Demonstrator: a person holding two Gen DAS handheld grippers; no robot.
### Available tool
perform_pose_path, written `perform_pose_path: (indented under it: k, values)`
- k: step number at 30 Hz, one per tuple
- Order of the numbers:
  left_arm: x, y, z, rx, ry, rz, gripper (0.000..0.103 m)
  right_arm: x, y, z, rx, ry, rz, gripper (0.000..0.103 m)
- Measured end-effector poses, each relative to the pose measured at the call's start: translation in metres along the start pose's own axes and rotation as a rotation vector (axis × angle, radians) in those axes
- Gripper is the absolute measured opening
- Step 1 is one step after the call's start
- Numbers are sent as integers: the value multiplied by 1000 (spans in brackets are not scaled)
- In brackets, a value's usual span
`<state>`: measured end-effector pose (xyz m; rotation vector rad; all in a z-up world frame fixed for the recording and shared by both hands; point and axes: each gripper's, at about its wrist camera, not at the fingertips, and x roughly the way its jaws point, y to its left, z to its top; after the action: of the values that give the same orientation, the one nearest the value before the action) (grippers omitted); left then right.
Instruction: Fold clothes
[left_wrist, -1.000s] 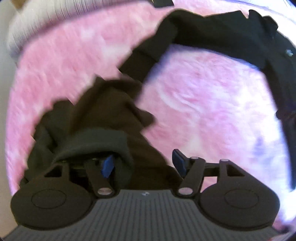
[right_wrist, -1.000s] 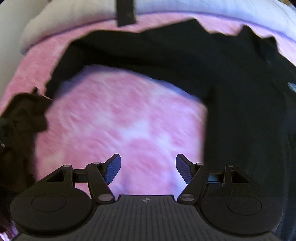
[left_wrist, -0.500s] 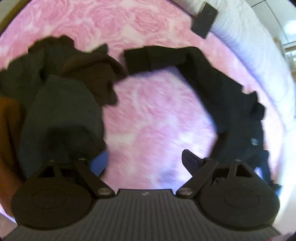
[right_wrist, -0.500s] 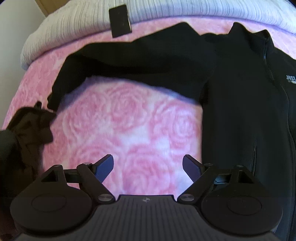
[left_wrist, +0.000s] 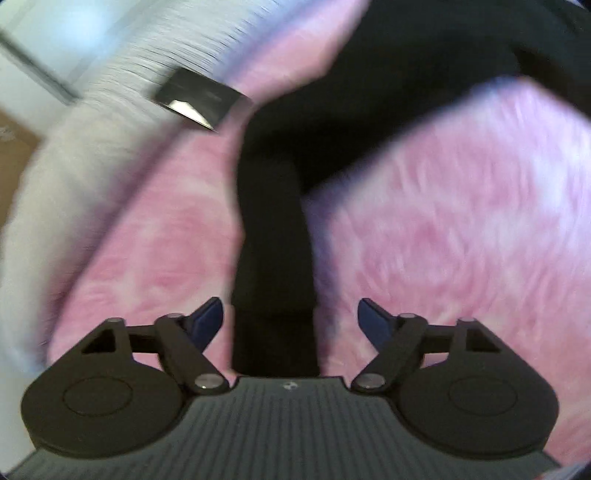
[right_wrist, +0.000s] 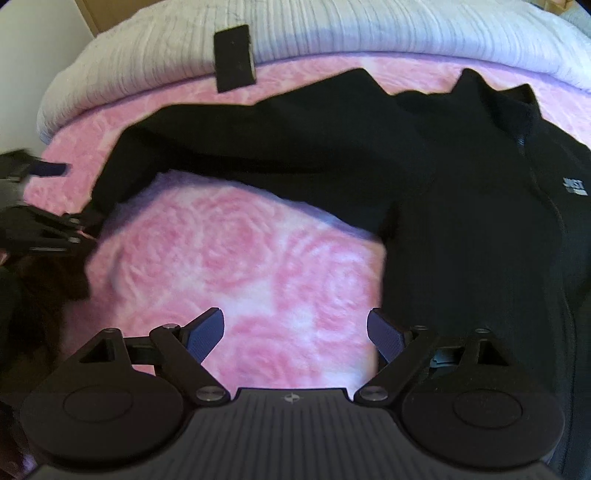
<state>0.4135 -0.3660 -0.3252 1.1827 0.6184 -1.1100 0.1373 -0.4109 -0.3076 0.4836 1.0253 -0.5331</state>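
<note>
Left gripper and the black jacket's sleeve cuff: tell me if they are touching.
Cannot tell. In the left wrist view the black jacket's sleeve cuff lies between the open left gripper fingers, pink blanket showing either side, but blur hides the height.

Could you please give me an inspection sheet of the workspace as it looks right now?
Surface: pink rose-patterned blanket over a bed, with white ribbed bedding beyond it.
Job's things: black zip jacket spread flat, its sleeve stretched out to the side; the sleeve's cuff lies between the left gripper's fingers.
Clutter: flat black rectangular object at the blanket's far edge; a pile of dark clothes at the side.
Grippers: left gripper open, straddling the cuff, not closed on it; right gripper open above bare blanket, near the jacket's body.
Cables: nothing seen.
Surroundings: pale wall past the bed; left view is motion-blurred.
</note>
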Motion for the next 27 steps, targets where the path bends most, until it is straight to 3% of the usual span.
perform_pose_path:
  k: [1,4,7,9,11,13,18,19,20,22,25,27]
  values:
    - [6,8,-2,-11,17,-32,28,1,-2,-6,-3,9,-17,87]
    - [-7,52,-7,-129,39,-139,5,4,-9,-19,11,46,-48,87]
    - [-46,133,-17,-412,55,-400,3,0,-8,-26,18,62,-54,87]
    - [-64,179,-26,-553,27,-494,4,-6,-3,-25,4,50,-53,87]
    - [-76,218,-34,-669,-5,-543,4,-9,5,-21,-7,37,-48,88]
    - [-66,234,-38,-727,9,-556,11,-8,11,-17,-4,27,-39,88]
    - [-7,210,-56,-719,245,-460,14,-5,11,-18,4,32,-45,88]
    - [2,202,-62,-726,269,-449,19,-5,11,-18,6,34,-47,88]
    - [7,196,-66,-737,263,-442,23,-4,10,-19,7,35,-49,88]
    - [10,188,-73,-772,210,-445,53,-3,9,-20,10,38,-52,88]
    - [21,185,-73,-804,167,-424,64,-1,8,-21,15,43,-58,88]
    - [28,184,-73,-823,155,-413,64,1,7,-22,18,46,-61,88]
